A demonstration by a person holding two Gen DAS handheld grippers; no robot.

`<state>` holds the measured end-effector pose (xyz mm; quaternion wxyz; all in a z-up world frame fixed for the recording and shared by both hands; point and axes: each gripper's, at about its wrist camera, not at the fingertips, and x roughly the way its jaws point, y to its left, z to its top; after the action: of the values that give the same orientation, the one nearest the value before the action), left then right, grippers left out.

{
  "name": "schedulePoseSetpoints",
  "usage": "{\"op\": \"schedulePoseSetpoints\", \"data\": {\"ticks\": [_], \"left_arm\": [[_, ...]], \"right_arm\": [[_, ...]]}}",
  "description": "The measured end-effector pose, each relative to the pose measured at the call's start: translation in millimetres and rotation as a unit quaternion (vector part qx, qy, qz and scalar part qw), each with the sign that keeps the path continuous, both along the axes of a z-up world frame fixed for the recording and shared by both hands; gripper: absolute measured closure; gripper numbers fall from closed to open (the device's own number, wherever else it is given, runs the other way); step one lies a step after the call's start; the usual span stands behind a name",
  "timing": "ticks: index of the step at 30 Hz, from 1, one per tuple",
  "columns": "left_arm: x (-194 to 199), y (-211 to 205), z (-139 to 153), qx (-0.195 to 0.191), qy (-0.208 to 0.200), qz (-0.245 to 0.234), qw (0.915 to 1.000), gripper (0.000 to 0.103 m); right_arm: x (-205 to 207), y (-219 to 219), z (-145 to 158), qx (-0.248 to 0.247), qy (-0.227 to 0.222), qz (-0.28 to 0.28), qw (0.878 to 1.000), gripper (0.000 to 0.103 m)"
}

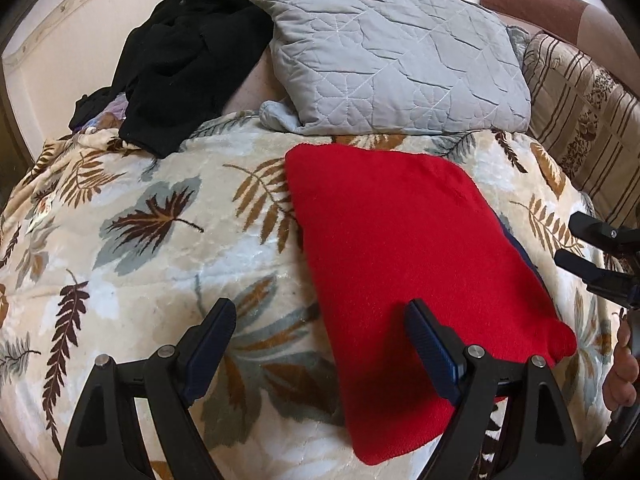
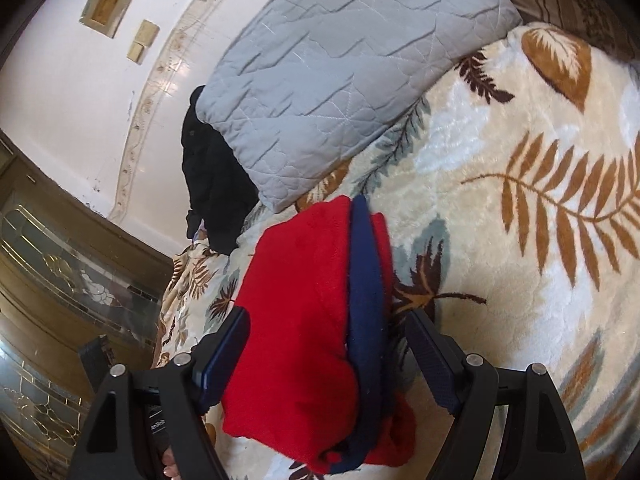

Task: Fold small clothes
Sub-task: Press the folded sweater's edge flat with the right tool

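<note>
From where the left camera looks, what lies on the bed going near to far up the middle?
Left tongs open, nearest → red garment lying folded on the leaf-print blanket → grey quilted pillow → pale wall behind. The black clothing heap sits off to the left, beside the pillow.

Red garment with navy trim, cream leaf-print blanket, grey quilted pillow, black clothes.

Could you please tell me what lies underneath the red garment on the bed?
The red garment rests on the leaf-patterned blanket. A navy blue band shows along one edge, between red layers. How far that band reaches, and anything else beneath, is covered.
</note>
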<state>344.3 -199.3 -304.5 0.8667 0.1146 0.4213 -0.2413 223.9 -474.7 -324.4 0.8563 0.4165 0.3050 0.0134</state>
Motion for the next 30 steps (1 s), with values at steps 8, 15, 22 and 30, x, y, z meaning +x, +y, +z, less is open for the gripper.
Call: {"op": "schedulePoseSetpoints", "data": {"ticks": [8,15,22,30], "left_arm": [[2,-1,1,0.017,-0.021,0.007,0.9996,0.016],[5,-1,1,0.032,-0.041,0.014,0.9985,0.016],[9,-3,-2,0.041,-0.048,0.016,0.9979,0.016],[5,-3,1,0.049,-0.059,0.017,0.9969,0.016]], "right_arm": [[21,24,15,-0.012,-0.043,0.06,0.997,0.056],[69,24,22,-0.031,-0.004,0.061,0.998,0.062],[116,16,-6,-0.052,0.089,0.048,0.994,0.061],[99,16,7,-0.04,0.073,0.054,0.995,0.045]]}}
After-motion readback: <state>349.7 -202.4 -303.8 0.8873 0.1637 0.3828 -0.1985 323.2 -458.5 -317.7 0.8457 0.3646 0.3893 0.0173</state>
